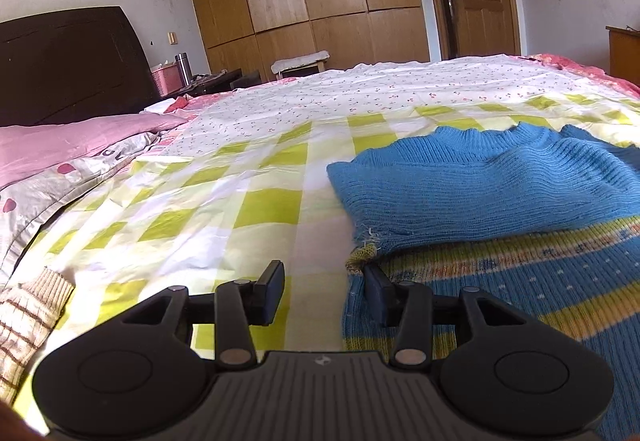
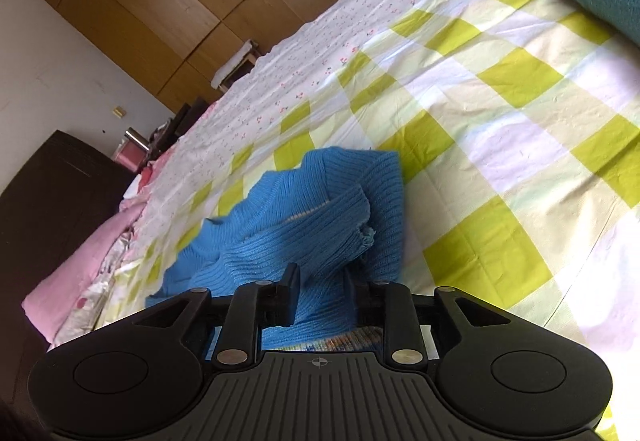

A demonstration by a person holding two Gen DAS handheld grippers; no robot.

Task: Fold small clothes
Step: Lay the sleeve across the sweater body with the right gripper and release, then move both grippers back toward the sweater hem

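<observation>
Left tongs (image 1: 324, 291): parted, empty, one finger touching blue sweater (image 1: 480, 185) edge.
Right tongs (image 2: 322, 295): parted around sweater fold, not pinching.

You see a blue ribbed sweater (image 1: 480, 185) with yellow, orange and white stripes, lying on a lime-green and white checked sheet (image 1: 240, 201).

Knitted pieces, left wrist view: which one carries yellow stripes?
The blue sweater on the right, beside the jaws, has them; the beige knit at the left edge has brown stripes.
</observation>
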